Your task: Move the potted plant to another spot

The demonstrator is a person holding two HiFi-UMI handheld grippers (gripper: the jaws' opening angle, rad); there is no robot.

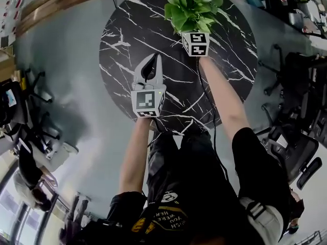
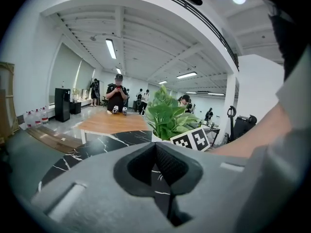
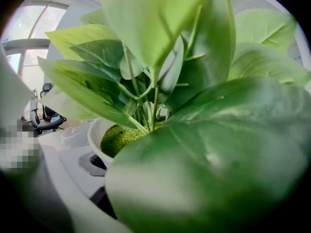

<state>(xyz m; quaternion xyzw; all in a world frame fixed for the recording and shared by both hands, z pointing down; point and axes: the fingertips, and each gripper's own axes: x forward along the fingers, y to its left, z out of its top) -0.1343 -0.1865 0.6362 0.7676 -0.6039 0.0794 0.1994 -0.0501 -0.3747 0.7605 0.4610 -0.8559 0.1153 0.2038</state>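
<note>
The potted plant (image 1: 194,6), broad green leaves in a white pot, stands at the far side of the round black marble table (image 1: 127,34). My right gripper (image 1: 194,34) reaches in under the leaves, its marker cube (image 1: 195,44) showing just below them. In the right gripper view the white pot (image 3: 97,140) with its green moss (image 3: 121,137) sits between the jaws. One finger (image 3: 58,188) lies against the pot wall; leaves (image 3: 204,130) hide the other. My left gripper (image 1: 152,65) hovers over the table's near middle, shut on nothing (image 2: 158,164). From it the plant (image 2: 167,113) shows ahead and to the right.
Office chairs stand on the floor right (image 1: 296,86) and left (image 1: 36,96) of the table. Beyond it a wooden table (image 2: 109,123) has a person (image 2: 116,93) standing behind it. Water bottles (image 2: 36,116) line the left wall. My own legs are at the near rim.
</note>
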